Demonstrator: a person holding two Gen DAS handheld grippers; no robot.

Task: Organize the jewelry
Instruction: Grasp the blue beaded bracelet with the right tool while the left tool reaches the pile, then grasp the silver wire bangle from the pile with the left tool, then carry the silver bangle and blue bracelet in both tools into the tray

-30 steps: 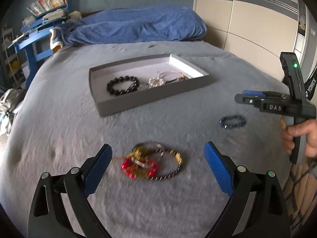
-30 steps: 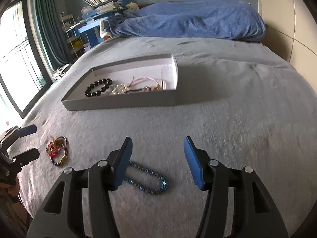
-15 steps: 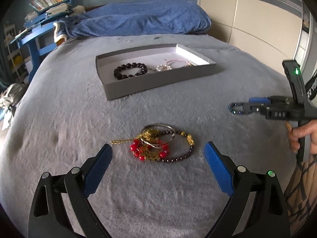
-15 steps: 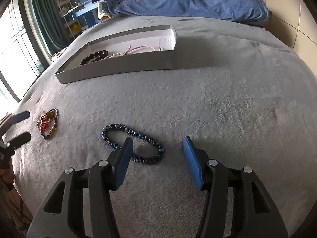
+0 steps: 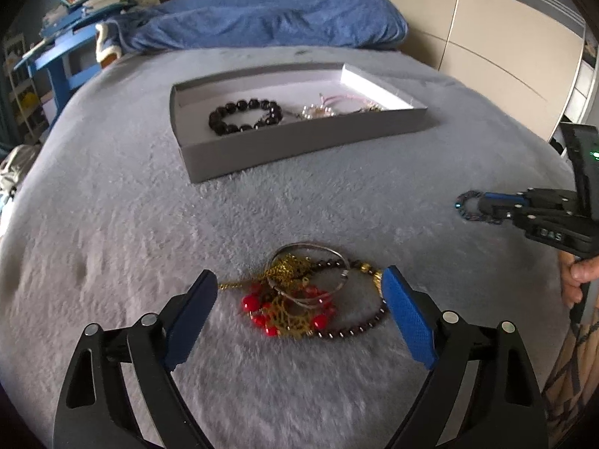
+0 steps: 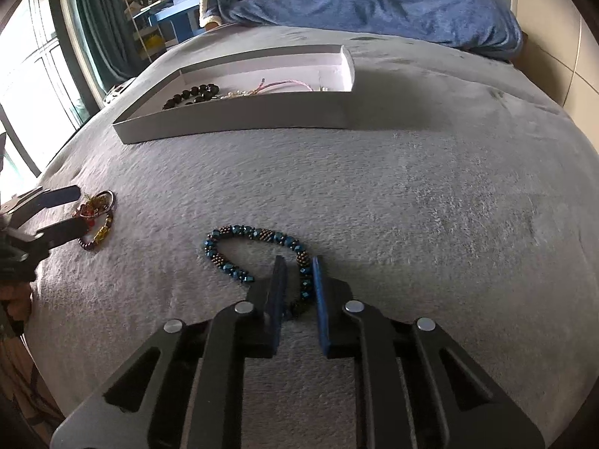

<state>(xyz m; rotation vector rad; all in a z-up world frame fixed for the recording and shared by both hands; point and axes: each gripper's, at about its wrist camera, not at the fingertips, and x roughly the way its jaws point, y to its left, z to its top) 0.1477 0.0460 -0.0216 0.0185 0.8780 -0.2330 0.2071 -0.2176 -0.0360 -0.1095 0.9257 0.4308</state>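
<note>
— On the grey bed, seen from the left wrist, what's in hand?

— Gathering loose pieces for the tray, I'd judge. The left claw stands wide, its pads either side of a tangled pile: red beads, gold chain, a metal bangle, a dark bead strand. It holds nothing. The tray, farther up the bed, already carries a black bead bracelet and a pale pink piece.

— And the other claw from there?

— Off to the right, the right claw sits low with a blue bracelet at its tip.

— From the right wrist?

— The right claw is narrow, its pads pinching one side of the blue bracelet; the rest of the loop lies on the bed. The tray is well apart, straight ahead.

— Next move?

— Probably lift the bracelet without dragging it through the plush, carry it over the tray's near wall, and release on a bare patch beside the pieces already there.
</note>
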